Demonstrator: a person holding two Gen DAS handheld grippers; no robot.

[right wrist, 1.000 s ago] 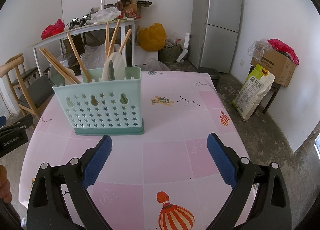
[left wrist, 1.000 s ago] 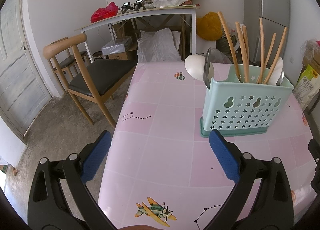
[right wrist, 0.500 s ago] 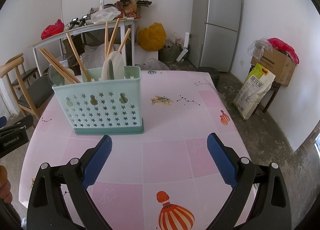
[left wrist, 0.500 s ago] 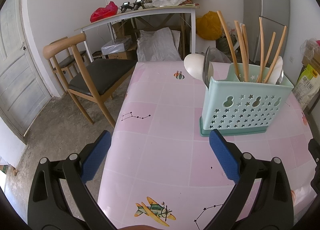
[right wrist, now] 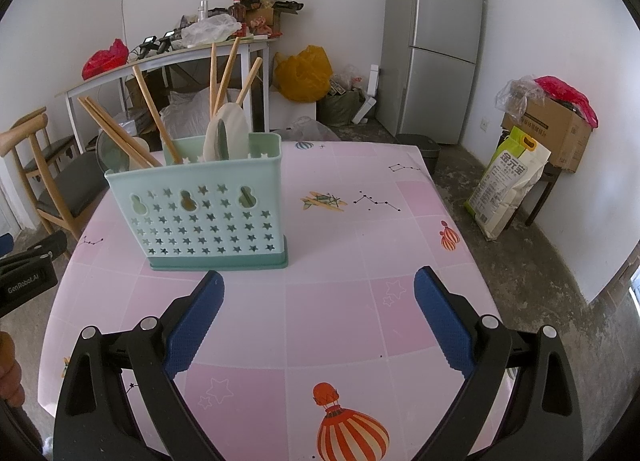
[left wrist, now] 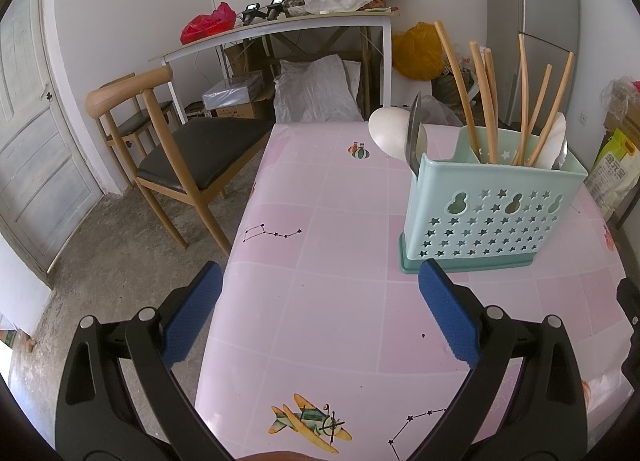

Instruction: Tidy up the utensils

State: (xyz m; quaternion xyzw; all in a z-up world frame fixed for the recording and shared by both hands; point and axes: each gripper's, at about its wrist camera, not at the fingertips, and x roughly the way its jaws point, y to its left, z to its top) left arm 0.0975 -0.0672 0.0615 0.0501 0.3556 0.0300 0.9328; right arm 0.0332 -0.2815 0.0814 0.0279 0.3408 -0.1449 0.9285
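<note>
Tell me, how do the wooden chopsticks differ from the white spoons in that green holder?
The wooden chopsticks are thin, tan, straight rods rising high above the green holder; the white spoons are broad, rounded and sit lower, near its rim. The chopsticks fan out at angles. Both stand in the holder.

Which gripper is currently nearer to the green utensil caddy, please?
Hard to call; the left looks slightly nearer. The left gripper sits open before the caddy's left end, its right finger at the base. The right gripper sits open just before its right end.

My matt blue rubbery pads [left wrist: 448,317] over a glossy pink tablecloth [left wrist: 340,261]; smooth plastic caddy [left wrist: 492,213] holds pale wooden chopsticks [left wrist: 486,109] and a shiny metal spoon [left wrist: 414,133].
</note>
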